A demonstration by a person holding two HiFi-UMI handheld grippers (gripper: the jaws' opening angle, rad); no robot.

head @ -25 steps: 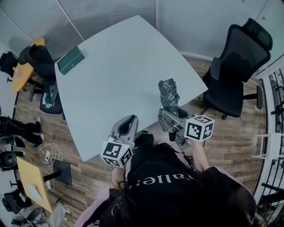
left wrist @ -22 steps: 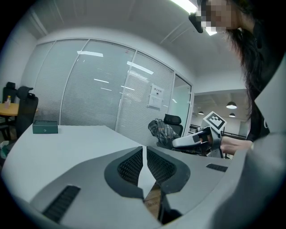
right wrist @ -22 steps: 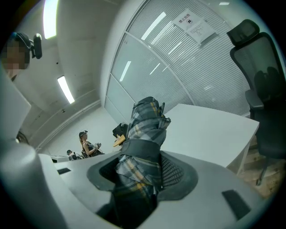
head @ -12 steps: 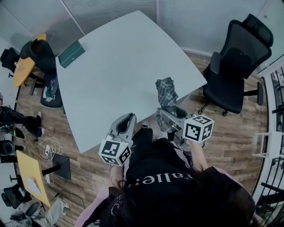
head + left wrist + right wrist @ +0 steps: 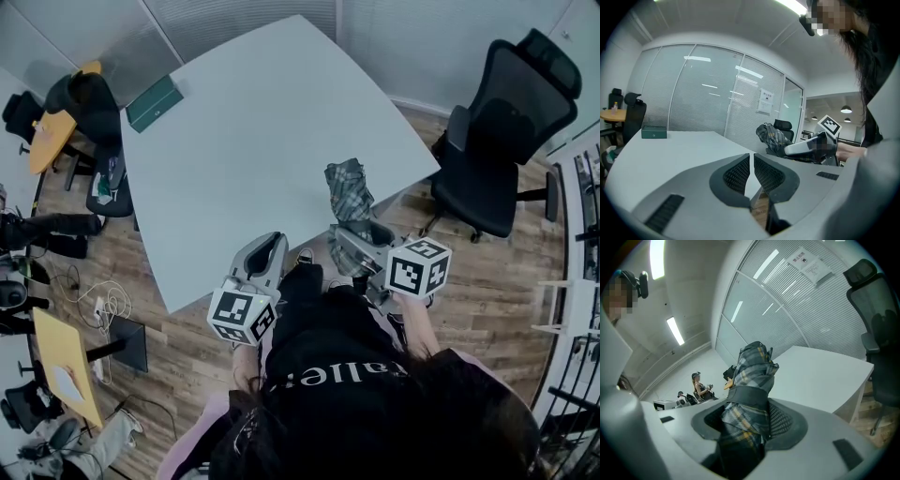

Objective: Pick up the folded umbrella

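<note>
The right tool [image 5: 360, 234] has carried the folded umbrella [image 5: 348, 187] slightly leftward.

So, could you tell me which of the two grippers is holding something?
The right gripper: its jaws clamp the folded plaid umbrella, while the left gripper is shut with nothing between its jaws.

Head view looks down; gripper views share table [image 5: 253, 122].

Right gripper [image 5: 350, 234] is gripping the lower end of a folded plaid umbrella [image 5: 349, 186] over the white table's [image 5: 253, 141] edge, left gripper [image 5: 271, 247] is hovering alongside, a green box [image 5: 155, 103] is lying at the far corner, and a black office chair [image 5: 497, 141] is standing to the right.
</note>
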